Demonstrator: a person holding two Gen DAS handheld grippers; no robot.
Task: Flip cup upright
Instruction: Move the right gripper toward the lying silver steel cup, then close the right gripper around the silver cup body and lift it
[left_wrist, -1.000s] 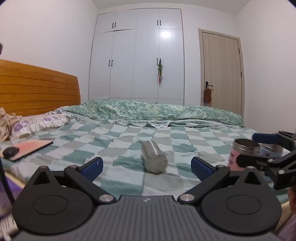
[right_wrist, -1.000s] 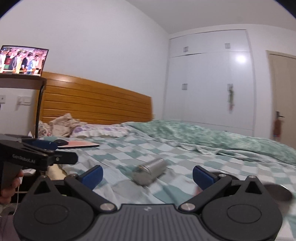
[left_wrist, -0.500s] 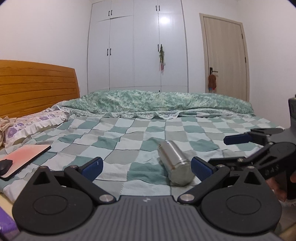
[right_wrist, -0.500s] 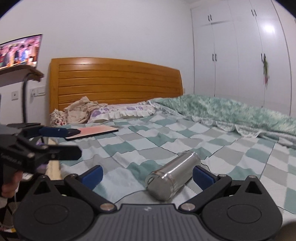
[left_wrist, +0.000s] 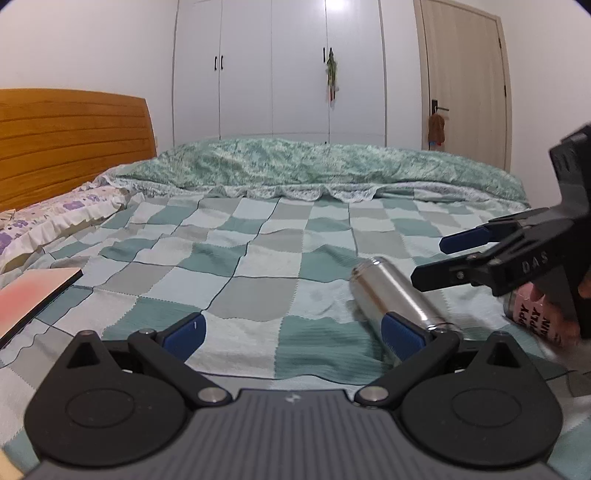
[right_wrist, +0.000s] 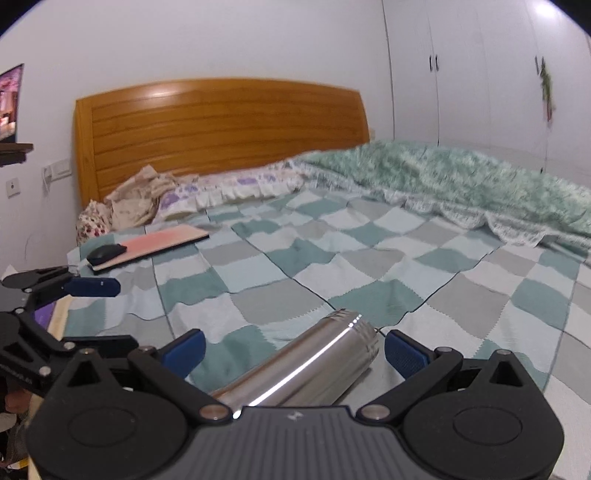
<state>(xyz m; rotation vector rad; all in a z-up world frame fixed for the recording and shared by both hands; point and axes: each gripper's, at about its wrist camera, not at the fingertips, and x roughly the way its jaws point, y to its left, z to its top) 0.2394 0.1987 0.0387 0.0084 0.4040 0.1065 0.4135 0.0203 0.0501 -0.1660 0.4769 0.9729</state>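
A steel cup (right_wrist: 303, 369) lies on its side on the checked bed cover. My right gripper (right_wrist: 293, 349) is open with the cup between its blue pads, which stand apart from the cup's sides. In the left wrist view the cup (left_wrist: 399, 295) lies right of centre, partly behind the right blue pad. My left gripper (left_wrist: 291, 334) is open and empty, to the left of the cup. The right gripper (left_wrist: 439, 260) shows there from the side, just above the cup. The left gripper (right_wrist: 107, 314) shows at the left edge of the right wrist view.
A pink cup with lettering (left_wrist: 535, 317) stands at the right behind the right gripper. A pink tablet (right_wrist: 162, 240) with a black mouse (right_wrist: 107, 253) lies near the pillows (right_wrist: 221, 190). A wooden headboard (right_wrist: 221, 125) and a bunched green quilt (left_wrist: 314, 166) lie beyond.
My right gripper has moved down and forward, so the cup now lies between its pads. The left gripper has shifted left, and the cup sits further right in its view.
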